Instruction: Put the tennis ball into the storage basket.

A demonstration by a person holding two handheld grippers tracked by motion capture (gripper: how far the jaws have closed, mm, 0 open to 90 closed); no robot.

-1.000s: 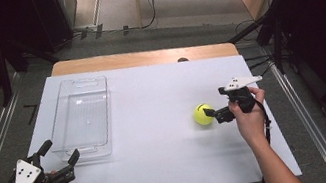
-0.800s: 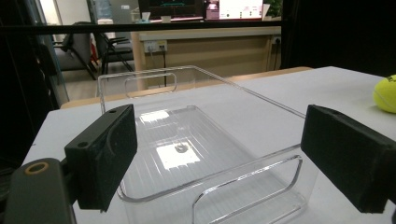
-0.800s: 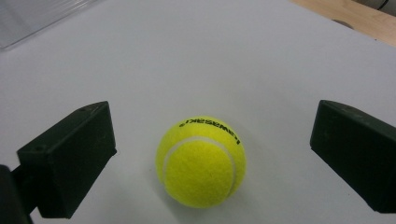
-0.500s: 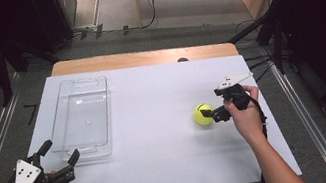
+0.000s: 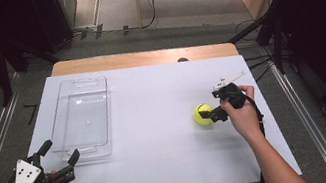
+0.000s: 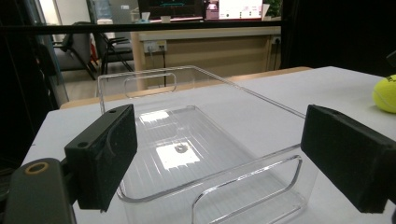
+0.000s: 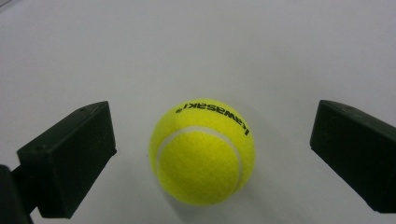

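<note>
Right gripper (image 5: 211, 112): held wide apart, one jaw on each side of the tennis ball (image 7: 201, 151), neither touching it.
Ball position: resting on the white table (image 5: 165, 172), right of centre, well apart from the clear tray (image 5: 81, 117).
Left gripper (image 5: 58, 159): also spread wide, nothing held, just beside the tray's near end.
Roll risk: the ball may be nudged away if one jaw meets it first.
Squeeze risk: a closure off-centre may let the round felt surface be pushed out forwards.
</note>
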